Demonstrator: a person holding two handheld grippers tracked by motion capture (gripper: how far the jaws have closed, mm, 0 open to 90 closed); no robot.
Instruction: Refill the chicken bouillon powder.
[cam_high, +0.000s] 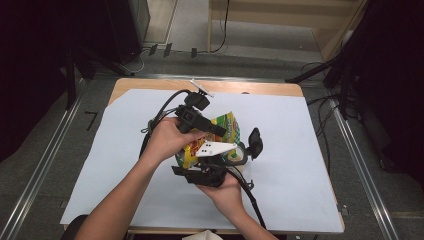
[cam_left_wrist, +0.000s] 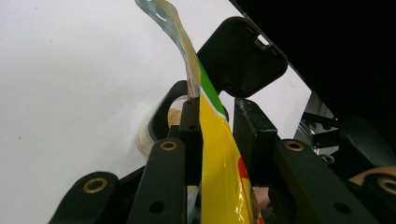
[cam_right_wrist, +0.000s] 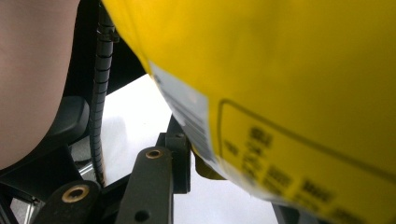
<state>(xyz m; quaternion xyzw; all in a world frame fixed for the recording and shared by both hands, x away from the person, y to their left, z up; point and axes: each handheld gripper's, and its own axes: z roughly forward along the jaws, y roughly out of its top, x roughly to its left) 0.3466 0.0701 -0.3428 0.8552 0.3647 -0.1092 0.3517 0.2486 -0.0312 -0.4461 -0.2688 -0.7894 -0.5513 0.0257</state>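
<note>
Crumbs (cam_left_wrist: 174, 116) inside container (cam_left_wrist: 161, 122) in left gripper view, yellow bag (cam_right_wrist: 289, 84) label in right

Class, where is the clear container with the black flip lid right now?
In the high view the clear container sits on the white sheet right of centre, beside the yellow snack bag, with its black flip lid open.

From the high view we look forward and down on the whole table (cam_high: 300, 130), from some distance. The left gripper view looks along its own jaws, very near the yellow bag (cam_left_wrist: 224, 158), with the open container (cam_left_wrist: 163, 119) behind it at frame centre. The right gripper view sits still closer under the same bag (cam_right_wrist: 289, 84), which we also see at the centre of the high view (cam_high: 225, 127).
</note>
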